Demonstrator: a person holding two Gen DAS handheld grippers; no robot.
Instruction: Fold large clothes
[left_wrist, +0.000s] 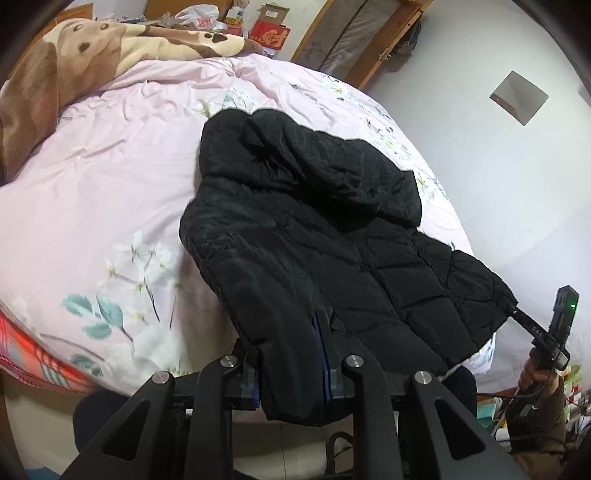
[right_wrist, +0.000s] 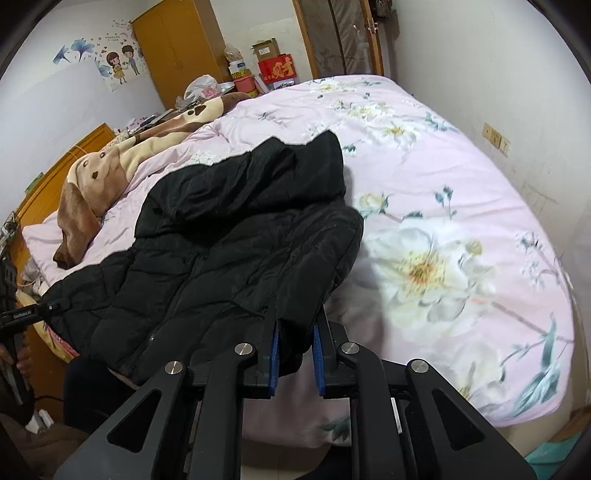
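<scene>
A black quilted hooded jacket (left_wrist: 332, 229) lies on the pink flowered bed, hood away from me, hem at the near edge. My left gripper (left_wrist: 291, 354) is shut on one bottom part of the jacket, which hangs between the blue pads. My right gripper (right_wrist: 295, 343) is shut on the other bottom part of the jacket (right_wrist: 240, 236). The right gripper also shows in the left wrist view (left_wrist: 517, 314), pinching the jacket's far hem corner. The left gripper shows at the left edge of the right wrist view (right_wrist: 55, 306), clamped on the hem.
The pink flowered duvet (right_wrist: 443, 206) covers the bed. A brown dog-print blanket (left_wrist: 74, 62) lies at the head end. Boxes and bags (right_wrist: 273, 66) stand beyond the bed by a wooden wardrobe (right_wrist: 177, 48). A white wall (left_wrist: 498, 147) runs along the bed's far side.
</scene>
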